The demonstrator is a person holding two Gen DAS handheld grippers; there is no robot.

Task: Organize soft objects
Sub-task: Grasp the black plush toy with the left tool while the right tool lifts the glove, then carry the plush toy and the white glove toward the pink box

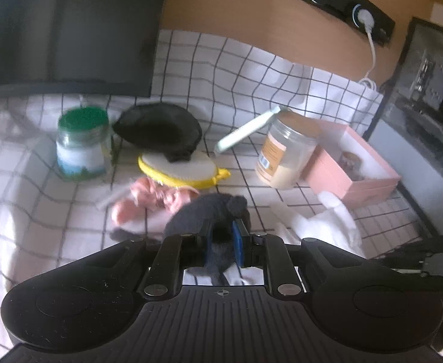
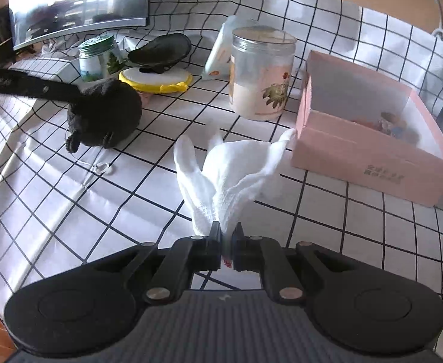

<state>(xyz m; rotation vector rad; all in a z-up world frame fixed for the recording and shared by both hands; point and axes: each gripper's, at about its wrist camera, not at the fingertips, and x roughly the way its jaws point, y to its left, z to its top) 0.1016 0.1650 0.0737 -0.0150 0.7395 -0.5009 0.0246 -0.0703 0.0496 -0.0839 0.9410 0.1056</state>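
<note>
The job looks to be in its middle: both claws have a soft item in hand, but nothing soft appears sorted yet, and the pink box [image 2: 372, 163] shows only a few small things I cannot make out.

Going from the left, the left claw [image 1: 224, 242] is clenched on a dark sock [image 1: 203, 211], a fuzzy, bunched knit that bulges up just ahead of its blue pads [image 1: 237, 243]. In the right wrist view the same sock [image 2: 106, 118] hangs lumpy from that claw, close above the worktop [image 2: 70, 211]. Just beyond the left claw lies a crumpled pink cloth [image 1: 149, 202], thin and wrinkled, untouched. Further ahead sit a yellow-rimmed round pad [image 1: 182, 169] with a flat white face, and on it a black, soft-looking pouch [image 1: 161, 130], oval and matte. To the left of these stands a green-lidded glass jar [image 1: 81, 145].

The right claw [image 2: 227, 236] is clamped on a white cloth [image 2: 227, 169], a waffle-textured weave pinched at its middle so the corners flare upward; one corner touches the box, which stands ahead and to the right of that claw. It is stiff pink card, its lid raised behind. Ahead stands a clear plastic jar [image 2: 260, 75], part full of pale powder.

Left to do, I judge: place both held items, then the pink cloth and perhaps the pouch.
</note>
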